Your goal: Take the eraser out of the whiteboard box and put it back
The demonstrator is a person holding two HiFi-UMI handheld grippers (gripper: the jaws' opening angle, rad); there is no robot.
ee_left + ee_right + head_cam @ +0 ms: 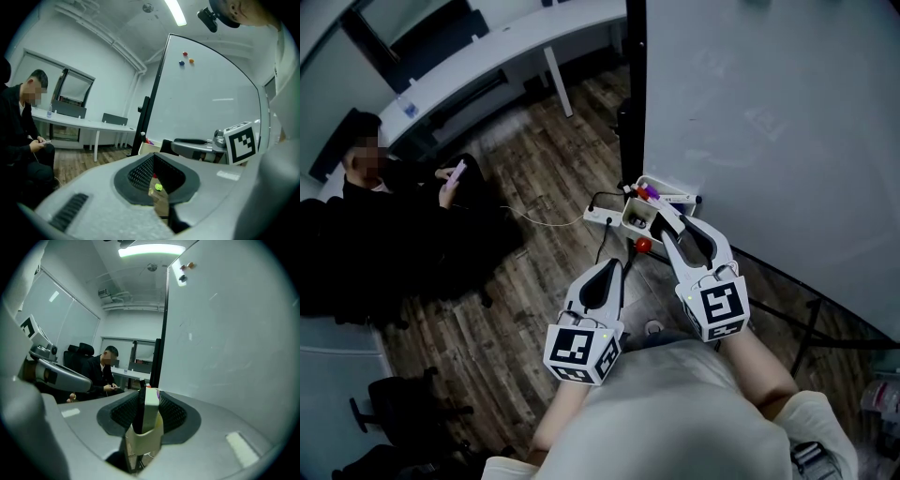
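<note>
Cream plastic forms the back of the eraser (151, 411), a thin upright slab at the centre of the right gripper view, with a dark felt face on its left side. It stands inside the whiteboard box (634, 221), a small open-topped tray of pale, smooth plastic fixed at the lower left corner of the whiteboard (769, 122); the box's rounded front wall crosses the foot of the eraser, so it has not left the box. The right gripper (661, 217) reaches into the box at the centre of the head view, its ribbed black pads (172, 414) closed against the eraser's two broad faces. The left gripper (607, 270), lower and further left, hovers clear of the box with its tips drawn together and nothing between them. Judged from its build, the eraser should be light and stiff in the body, while the felt side gives a little and grips well; the plastic side is probably the more slippery. A hold across the broad faces, above the box wall, suits it, and a straight upward lift should keep it from catching on the rim. A purple-capped marker (649, 192) shares the box. Below lie a wood-plank floor (534, 169) and a white power strip (598, 216); a seated person (394, 216) occupies the left of the frame.
</note>
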